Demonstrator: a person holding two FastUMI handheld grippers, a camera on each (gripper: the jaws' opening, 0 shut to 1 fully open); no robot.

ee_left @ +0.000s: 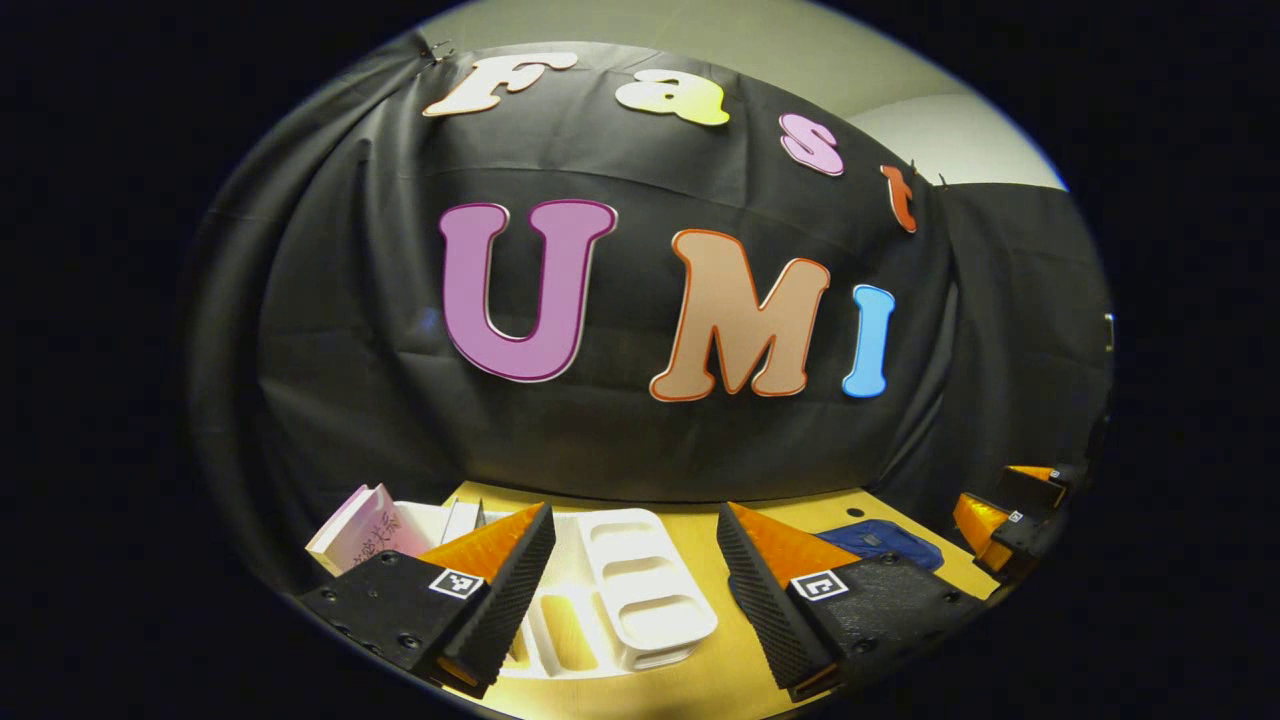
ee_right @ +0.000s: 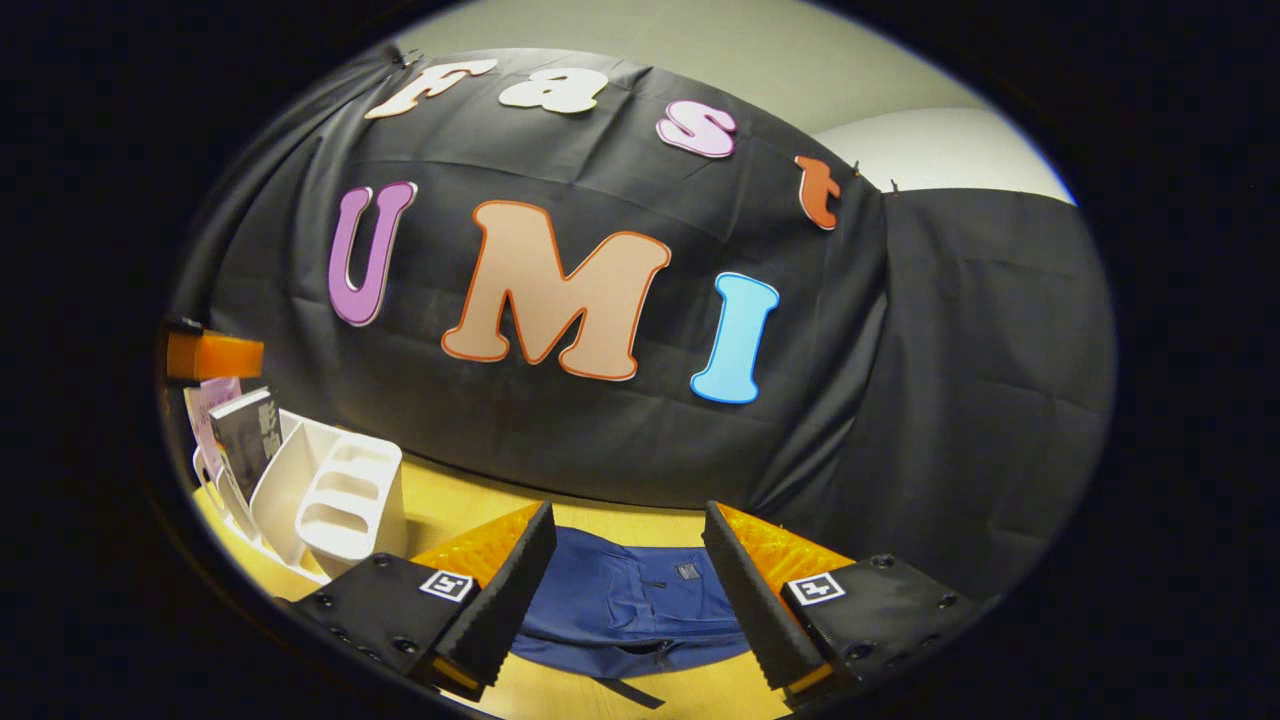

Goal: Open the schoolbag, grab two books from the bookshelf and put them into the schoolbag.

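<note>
right now both grippers are hovering above the yellow table (ee_left: 700, 690) with nothing between their fingers. in the left gripper view, the left gripper (ee_left: 635, 590) is holding its fingers spread wide apart, and the white bookshelf (ee_left: 640, 590) is lying in the gap between them, reaching past the left finger. beyond that left finger a pink book (ee_left: 365, 530) is leaning at the shelf's far end. just past the right finger a corner of the blue schoolbag (ee_left: 880, 542) is showing flat on the table, and farther off to the right the right gripper (ee_left: 1010, 520) is hanging near the edge of the view.

in the right gripper view, the right gripper (ee_right: 625, 590) is also standing released, fingers wide, and the schoolbag (ee_right: 630, 605) is lying flat straight ahead between them, its zip looking closed. off beyond the left finger the bookshelf (ee_right: 340, 495) is standing with a dark book (ee_right: 245, 430) and a pale one behind it.
</note>
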